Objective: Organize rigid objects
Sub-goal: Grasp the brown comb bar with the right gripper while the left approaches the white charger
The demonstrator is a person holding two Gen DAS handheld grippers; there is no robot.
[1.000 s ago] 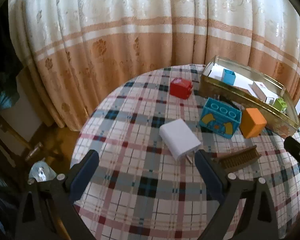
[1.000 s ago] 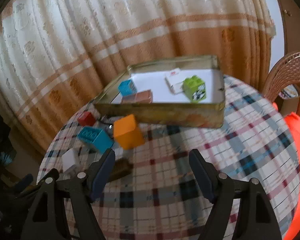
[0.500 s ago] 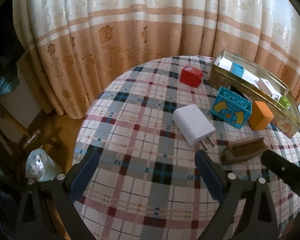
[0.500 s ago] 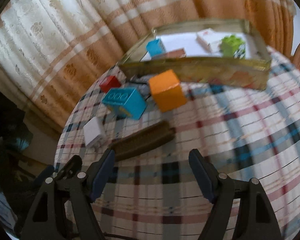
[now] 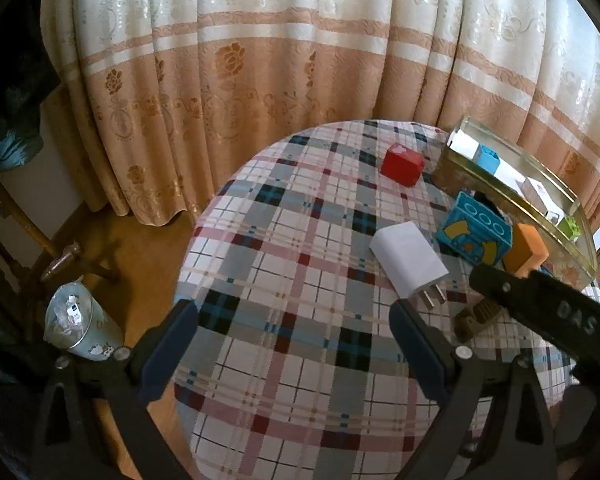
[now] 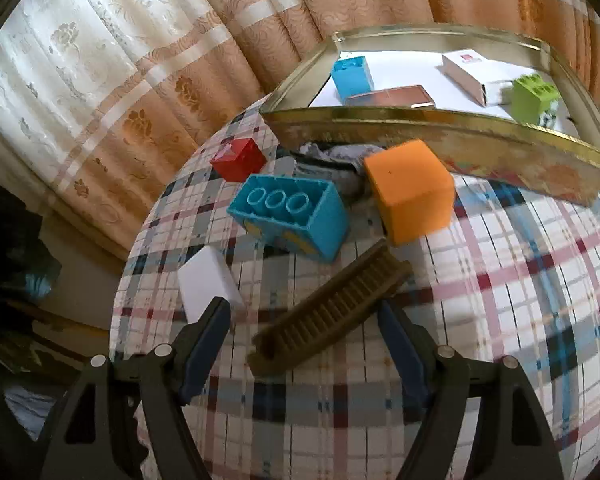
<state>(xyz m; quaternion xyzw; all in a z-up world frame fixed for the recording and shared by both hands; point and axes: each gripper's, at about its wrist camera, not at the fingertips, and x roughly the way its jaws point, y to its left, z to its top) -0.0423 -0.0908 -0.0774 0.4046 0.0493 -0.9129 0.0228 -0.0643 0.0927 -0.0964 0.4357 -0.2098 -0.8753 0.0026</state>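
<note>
On the plaid tablecloth (image 5: 300,280), seen from my left wrist, my left gripper (image 5: 292,344) hangs with its jaws wide apart and nothing between them. I take the gold tin (image 5: 452,168) as my mark. The red block (image 5: 402,164) sits just beside the tin's near end, toward the curtain (image 5: 260,60). The blue brick (image 5: 476,232), printed with yellow shapes and three rings, stands close against the tin's long wall, with the orange cube (image 5: 526,248) touching it on the far side. The white charger (image 5: 408,264), prongs toward me, lies out from the tin, near the blue brick. The brown comb (image 5: 476,320) is mostly hidden by a finger of my right gripper (image 5: 540,304), which crosses in from the side.

From my right wrist, my right gripper (image 6: 304,332) stands wide open, gripping nothing; the brown comb (image 6: 332,308), a ridged, slightly curved bar, lies slantwise on the cloth between the fingers, and I cannot tell whether either pad touches it. Beyond it the orange cube (image 6: 410,188) and the blue brick (image 6: 292,212), hollow tubes up, sit in front of the gold tin (image 6: 460,136); the red block (image 6: 238,158) is by the tin's corner. Inside the tin lie a small blue block (image 6: 352,76), a flat brown box (image 6: 392,98), a white box (image 6: 472,72) and a green block (image 6: 534,96)
</note>
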